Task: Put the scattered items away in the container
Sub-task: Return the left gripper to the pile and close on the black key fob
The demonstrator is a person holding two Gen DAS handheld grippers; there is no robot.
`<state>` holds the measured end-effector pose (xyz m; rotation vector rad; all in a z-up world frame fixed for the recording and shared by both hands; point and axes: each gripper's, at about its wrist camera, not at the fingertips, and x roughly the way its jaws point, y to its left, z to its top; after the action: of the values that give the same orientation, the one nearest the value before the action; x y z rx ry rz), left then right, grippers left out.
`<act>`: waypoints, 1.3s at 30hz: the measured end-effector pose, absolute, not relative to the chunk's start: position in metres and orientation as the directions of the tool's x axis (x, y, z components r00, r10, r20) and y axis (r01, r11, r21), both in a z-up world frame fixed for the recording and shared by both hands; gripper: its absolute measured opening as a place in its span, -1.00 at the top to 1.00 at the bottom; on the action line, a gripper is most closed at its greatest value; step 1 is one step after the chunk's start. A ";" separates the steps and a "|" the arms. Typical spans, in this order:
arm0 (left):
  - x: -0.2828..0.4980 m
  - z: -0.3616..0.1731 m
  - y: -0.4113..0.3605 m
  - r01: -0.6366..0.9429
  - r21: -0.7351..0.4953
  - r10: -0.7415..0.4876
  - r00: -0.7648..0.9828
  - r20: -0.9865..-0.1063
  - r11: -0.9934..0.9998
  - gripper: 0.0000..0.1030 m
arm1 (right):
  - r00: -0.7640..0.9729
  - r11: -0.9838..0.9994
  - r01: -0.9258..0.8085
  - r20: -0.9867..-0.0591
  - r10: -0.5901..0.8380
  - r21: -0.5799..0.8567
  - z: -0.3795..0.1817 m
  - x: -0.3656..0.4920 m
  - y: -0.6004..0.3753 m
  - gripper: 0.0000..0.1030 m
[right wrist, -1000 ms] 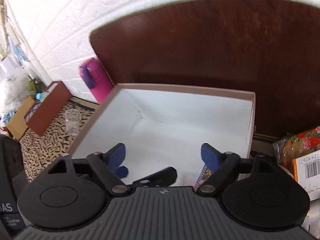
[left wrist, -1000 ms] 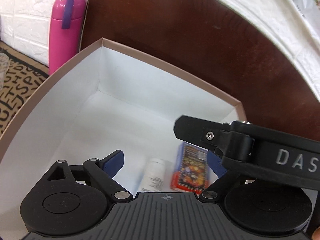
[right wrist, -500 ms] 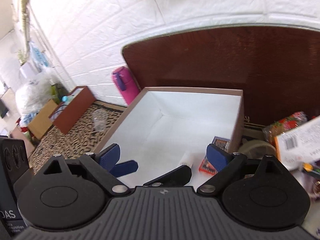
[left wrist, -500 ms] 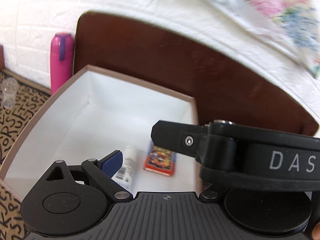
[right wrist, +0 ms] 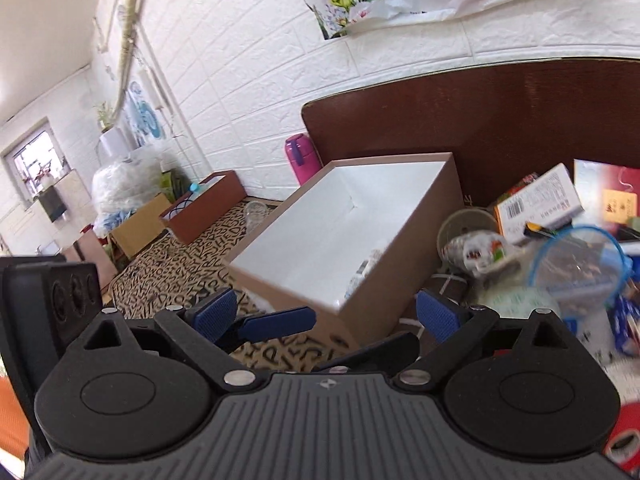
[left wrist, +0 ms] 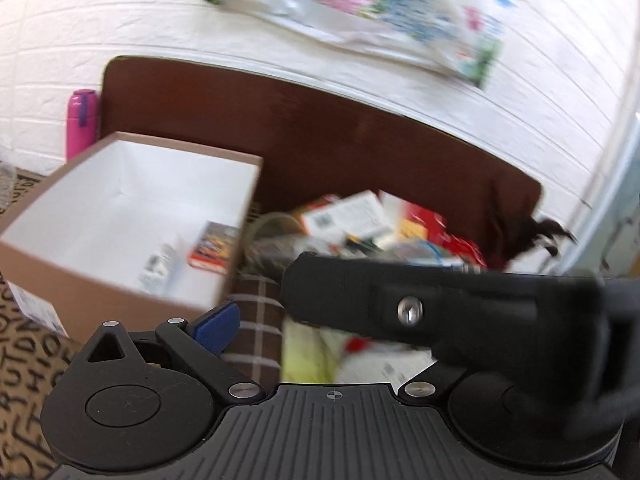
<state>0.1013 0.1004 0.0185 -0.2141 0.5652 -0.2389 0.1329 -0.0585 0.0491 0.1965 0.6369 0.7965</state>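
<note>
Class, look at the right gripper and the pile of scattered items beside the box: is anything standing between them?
Nothing visible blocks it. The right gripper is open and empty, and the pile lies just beyond its right finger, right of the box.

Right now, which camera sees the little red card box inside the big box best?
The left wrist view. It looks down over the box wall, so the red card box shows lying on the white floor beside a small tube. In the right wrist view, the near wall hides the card box.

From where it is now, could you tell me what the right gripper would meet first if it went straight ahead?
Most likely the near corner of the cardboard box, which sits between the right gripper's open fingers, though depth is hard to judge.
</note>
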 end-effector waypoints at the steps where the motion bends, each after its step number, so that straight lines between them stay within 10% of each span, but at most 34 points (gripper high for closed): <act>1: 0.091 0.014 0.092 0.182 -0.251 -0.287 0.821 -0.493 0.951 -1.00 | 0.533 0.691 -0.614 -0.444 0.720 0.383 0.044 0.121 -0.066 -0.90; 10: 0.047 -0.066 0.051 0.236 -0.378 -0.418 0.739 -0.529 0.895 -1.00 | 0.630 0.728 -0.467 -0.389 0.672 0.501 -0.027 0.057 -0.146 -0.90; 18: 0.045 -0.098 0.034 0.230 -0.241 -0.330 0.735 -0.592 0.943 -1.00 | 0.663 0.734 -0.205 -0.460 0.591 0.648 -0.091 0.064 -0.202 -0.86; 39: 0.093 -0.120 0.009 0.325 -0.129 -0.326 0.679 -0.658 0.937 -0.65 | 0.636 0.758 -0.193 -0.509 0.581 0.623 -0.120 0.121 -0.183 -0.27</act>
<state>0.0932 0.0088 -0.1204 -0.0013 0.7397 -0.3653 0.1210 -0.1825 -0.1199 0.5585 0.7617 0.4693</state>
